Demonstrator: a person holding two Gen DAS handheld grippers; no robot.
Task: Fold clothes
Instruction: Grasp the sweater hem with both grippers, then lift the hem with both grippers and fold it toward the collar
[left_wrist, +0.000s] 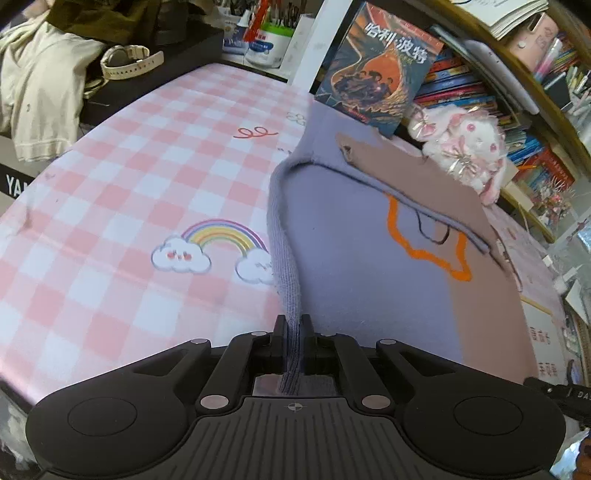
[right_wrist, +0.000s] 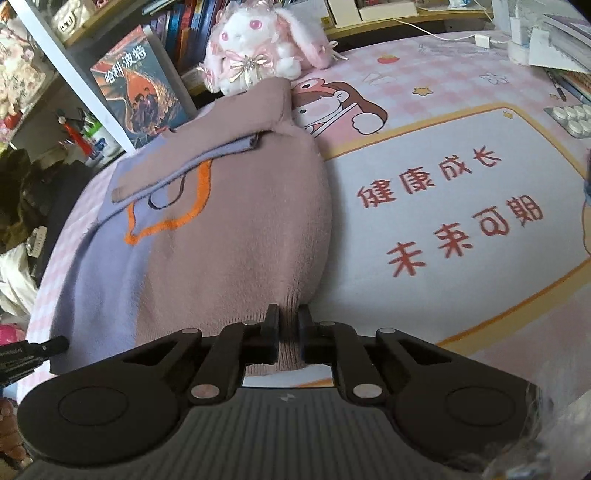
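Knit, soft and a bit fuzzy: that's the sweater (left_wrist: 369, 280), half lavender and half dusty mauve-brown, with a wavy orange outline stitched across the front and a thin dark thread line inside it. It lies spread out on a smooth printed table mat (left_wrist: 110, 184) with a pink-and-white check, a rainbow with two little clouds (left_wrist: 210, 251), and, in the right wrist view, a big cream panel with red Chinese characters (right_wrist: 450, 210). One sleeve is folded over across the chest, so a lavender strip with a mauve cuff runs diagonally over the body.

Ribbed hem is where both tools are. The left gripper (left_wrist: 294, 334) has its two black fingers pinched closed on the lavender ribbed edge, which runs as a raised ridge straight away from the jaws, up toward the folded sleeve. The right gripper (right_wrist: 288, 325) is clamped on the mauve ribbed hem at the near edge, with the rest of the sweater bulging out ahead of it and to its left. So the garment sits directly in front of both, held at its near corners.

Behind the sweater stand a fluffy white-and-pink plush bunny (right_wrist: 258, 48) and a glossy Harry Potter book (left_wrist: 376, 66), leaning against crowded bookshelves. A blister pack of white pills (right_wrist: 572, 118) lies at the mat's far right.
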